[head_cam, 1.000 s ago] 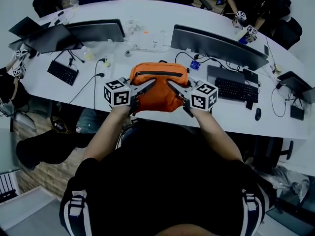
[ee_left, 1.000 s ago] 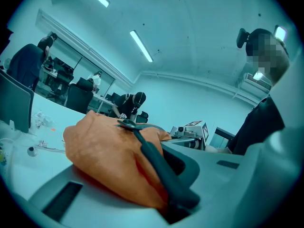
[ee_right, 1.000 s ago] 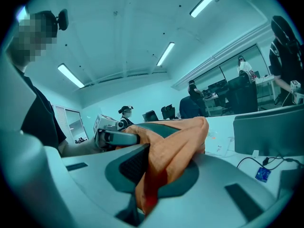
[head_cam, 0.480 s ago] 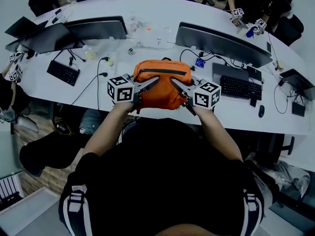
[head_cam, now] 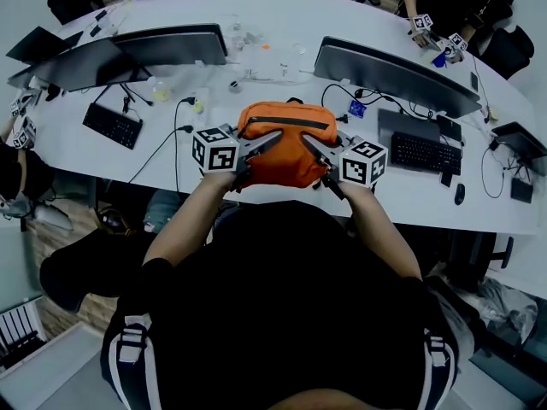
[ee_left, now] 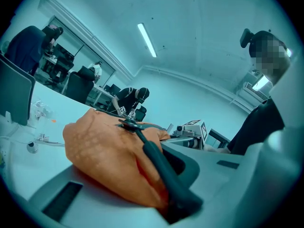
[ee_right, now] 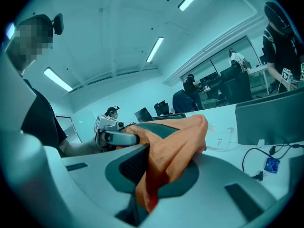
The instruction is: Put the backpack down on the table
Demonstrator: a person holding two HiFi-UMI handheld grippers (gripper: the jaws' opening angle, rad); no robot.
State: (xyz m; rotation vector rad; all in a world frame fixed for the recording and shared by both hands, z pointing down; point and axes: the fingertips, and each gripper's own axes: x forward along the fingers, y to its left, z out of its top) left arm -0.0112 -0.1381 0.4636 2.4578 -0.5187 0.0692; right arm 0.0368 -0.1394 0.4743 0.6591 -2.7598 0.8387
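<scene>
An orange backpack [head_cam: 286, 143] with a dark zip along its top hangs over the near part of the white table [head_cam: 256, 24], between the two monitors. My left gripper [head_cam: 272, 138] is shut on the bag's left side, its jaws pinching orange fabric [ee_left: 109, 160]. On the bag's right side my right gripper [head_cam: 308, 141] is shut the same way, with a fold of fabric [ee_right: 166, 160] squeezed between its jaws. Whether the bag's underside touches the table is hidden.
Two dark monitors [head_cam: 175, 45] [head_cam: 393, 75] flank the bag. Keyboards [head_cam: 111, 125] [head_cam: 416, 152] lie left and right, with cables [head_cam: 175, 156], a mouse [head_cam: 460, 194] and small clutter [head_cam: 256, 67] behind. Other people with marker cubes [head_cam: 427, 28] stand at the far right corner.
Both grippers have carried the backpack a little forward over the table and downward. Their grip on the fabric is unchanged.
</scene>
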